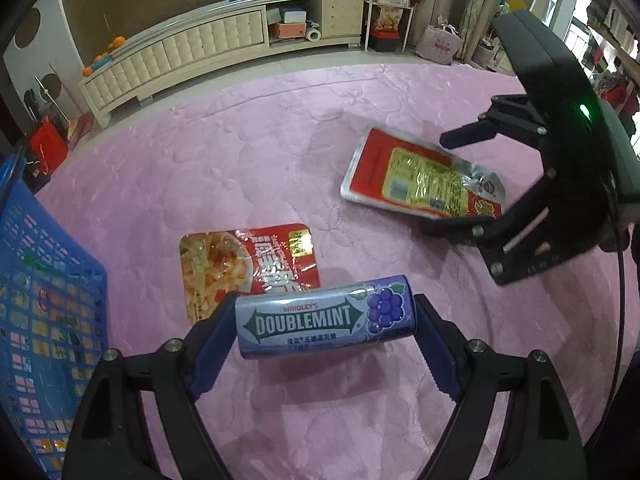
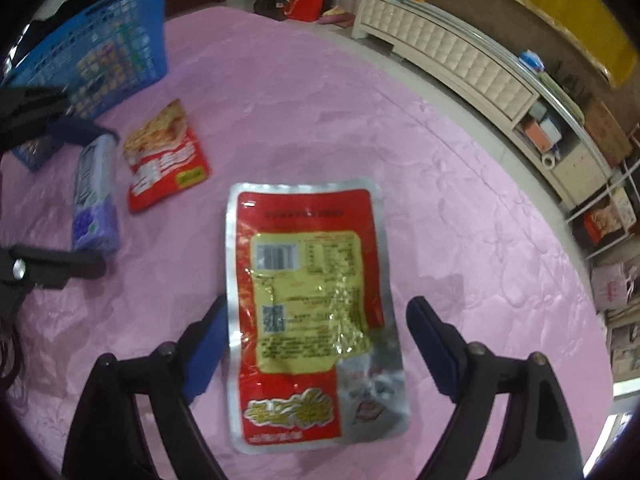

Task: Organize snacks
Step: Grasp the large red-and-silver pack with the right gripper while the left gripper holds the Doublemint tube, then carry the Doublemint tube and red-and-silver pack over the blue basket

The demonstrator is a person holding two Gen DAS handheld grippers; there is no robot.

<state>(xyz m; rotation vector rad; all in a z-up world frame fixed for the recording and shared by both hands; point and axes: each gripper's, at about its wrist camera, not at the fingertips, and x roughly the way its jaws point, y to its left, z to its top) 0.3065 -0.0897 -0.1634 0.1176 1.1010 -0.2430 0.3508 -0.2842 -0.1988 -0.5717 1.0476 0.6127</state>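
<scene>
A purple Doublemint can [image 1: 326, 322] lies on its side on the pink cloth. My left gripper [image 1: 324, 334] is shut on it, one pad on each end. From the right wrist view the same can [image 2: 96, 200] sits at the far left. A red and silver snack pouch [image 2: 312, 300] lies flat, back side up, between the fingers of my right gripper [image 2: 316, 340]. That gripper is open, its left pad close to the pouch edge and its right pad well apart. The left wrist view shows the right gripper [image 1: 460, 180] over the pouch [image 1: 420, 176]. A red noodle snack pack [image 1: 248, 264] lies just beyond the can.
A blue plastic basket [image 1: 48, 320] holding several snacks stands at the left edge of the pink cloth [image 1: 240, 140], and it appears at the top left in the right wrist view [image 2: 100, 40]. A cream cabinet [image 1: 200, 48] and a red bag [image 1: 48, 144] stand on the floor beyond.
</scene>
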